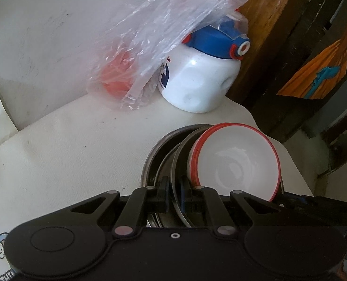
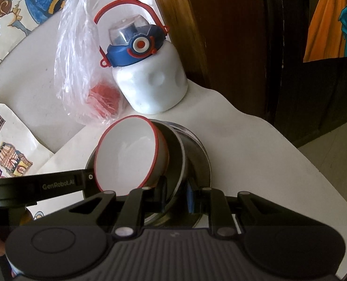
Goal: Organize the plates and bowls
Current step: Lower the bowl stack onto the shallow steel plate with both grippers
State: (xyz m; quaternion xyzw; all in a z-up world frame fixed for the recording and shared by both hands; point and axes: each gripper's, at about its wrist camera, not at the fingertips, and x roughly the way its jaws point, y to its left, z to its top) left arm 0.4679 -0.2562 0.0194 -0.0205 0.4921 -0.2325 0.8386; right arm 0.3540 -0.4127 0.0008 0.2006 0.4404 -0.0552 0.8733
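Bowls (image 1: 239,161), red-rimmed, stacked, tilted in a steel plate (image 1: 185,164) near the surface's (image 1: 68,152) right edge; left gripper (image 1: 174,194) clamps that plate's rim.
Right wrist: right gripper (image 2: 177,194) also clenched on the plate rim. Tilt risks bowls sliding out toward the water bottle (image 2: 150,82).

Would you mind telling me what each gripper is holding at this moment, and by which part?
Both grip the tilted steel plate carrying the white bowl: the left gripper and right gripper each pinch its near rim.
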